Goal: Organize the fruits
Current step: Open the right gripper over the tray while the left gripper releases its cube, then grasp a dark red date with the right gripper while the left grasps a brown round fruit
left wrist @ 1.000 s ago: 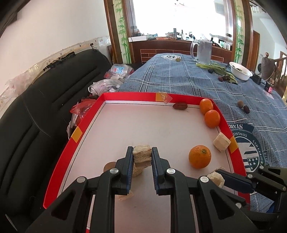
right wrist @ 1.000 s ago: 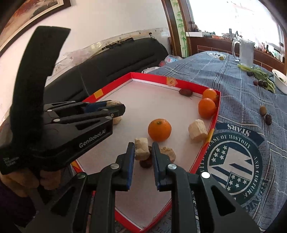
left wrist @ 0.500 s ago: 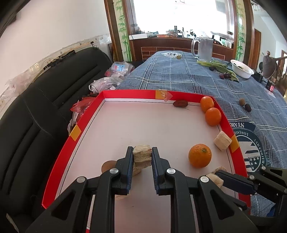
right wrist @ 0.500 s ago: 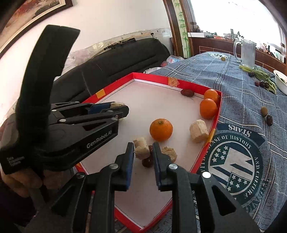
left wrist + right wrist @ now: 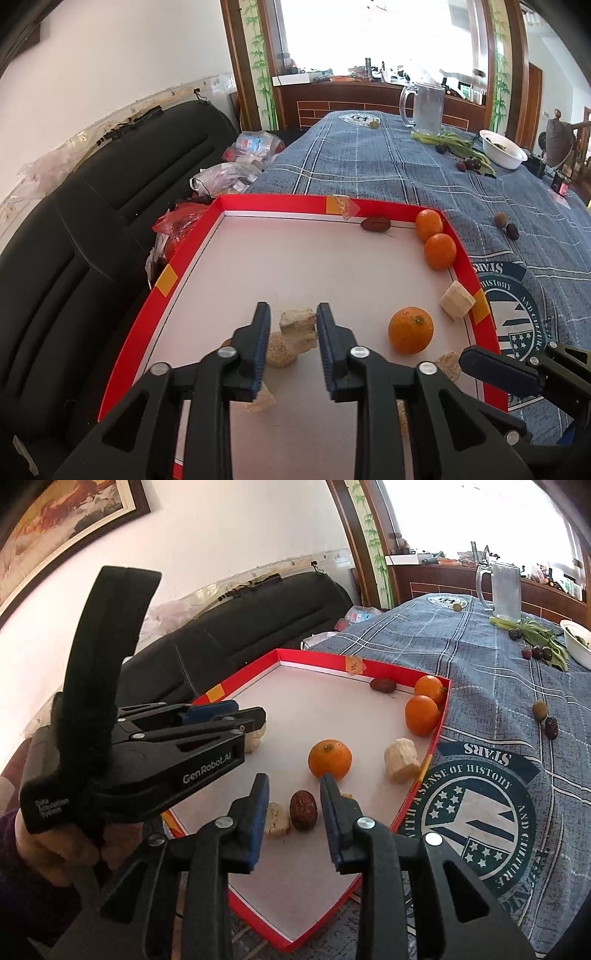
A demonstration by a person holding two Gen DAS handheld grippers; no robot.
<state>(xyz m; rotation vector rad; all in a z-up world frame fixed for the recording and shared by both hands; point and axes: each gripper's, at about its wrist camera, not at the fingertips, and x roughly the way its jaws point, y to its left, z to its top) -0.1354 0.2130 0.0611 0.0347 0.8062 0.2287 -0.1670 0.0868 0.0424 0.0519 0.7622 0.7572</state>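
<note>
Pale, fibrous chunks and oranges sit in your red tray [image 5: 162, 280], which lies on the blue-cloth tabletop [image 5: 369, 166]. Your left gripper [image 5: 291, 325] has jaws apart w/ one chunk [image 5: 297, 330] between them; it looks stacked on a rounder piece [image 5: 279, 354], touching the right pad or nearly so, can't tell which. Your right gripper [image 5: 293, 801] also has jaws apart, hovering over a dark date [image 5: 303, 809] w/ a small pale piece [image 5: 277, 823] just beside it.

Handling, as a guess: chunks look light, dry, a bit crumbly, so take them across the flat cut faces w/ a mild squeeze. The stacked one could topple if nudged. The date looks firm, wrinkled, small; grip across its short axis, centred, or it may squirt out. Oranges [image 5: 410, 330] are round, smooth and prob heaviest; they'll roll on the flat floor, so close on the widest part. Two more [image 5: 439, 251] rest against the far right wall, touching each other, w/ another date [image 5: 376, 223] near the far wall and a chunk [image 5: 457, 304] by the right wall.

Tray floor is smooth white card w/ a low rim, so nothing stops a roll until the wall. Beyond it the cloth carries a glass mug [image 5: 424, 107], a white bowl [image 5: 502, 149], greens and loose small fruit. Black sofa [image 5: 92, 221] left, bright window ahead; plenty of room over the tray
</note>
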